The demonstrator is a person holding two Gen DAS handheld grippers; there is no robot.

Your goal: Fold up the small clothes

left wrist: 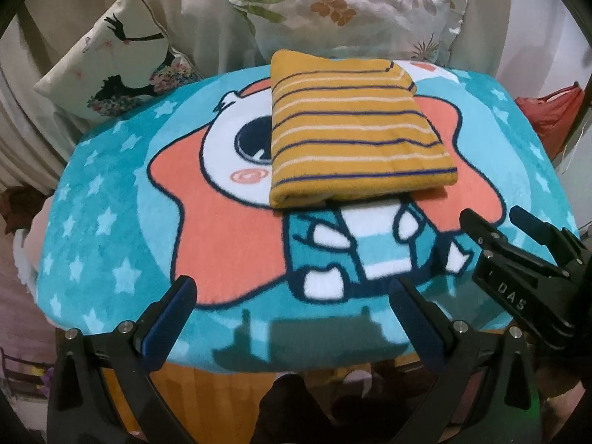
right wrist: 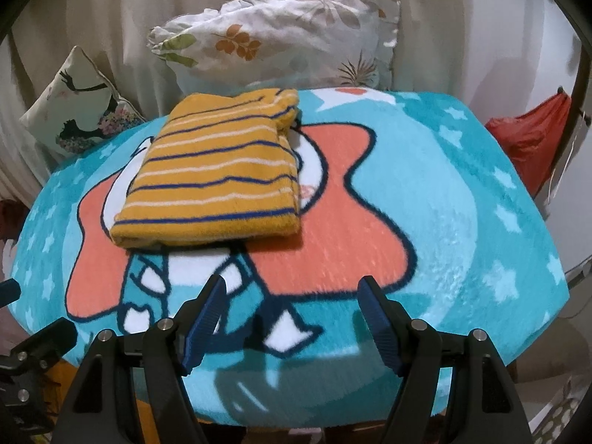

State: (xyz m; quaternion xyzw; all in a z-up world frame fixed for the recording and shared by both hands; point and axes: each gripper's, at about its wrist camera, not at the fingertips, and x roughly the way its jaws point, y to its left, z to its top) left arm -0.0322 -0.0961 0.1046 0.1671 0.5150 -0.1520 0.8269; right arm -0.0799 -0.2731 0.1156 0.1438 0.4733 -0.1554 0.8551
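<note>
Garment: yellow striped garment lies folded into a thick rectangle, navy and pale stripes across it, resting on the far middle of the blanket.
Blanket: teal cartoon blanket with white stars covers the table; the folded piece sits over the cartoon figure's face.
Left gripper: left gripper hovers over the near edge, jaws spread wide, nothing between them.
Right gripper: right gripper is just to the right of the left one, jaws apart and holding nothing.
Behind: floral pillow and bird-print cushion lean beyond the blanket.
Right side: red bag; contents cannot be told.
</note>
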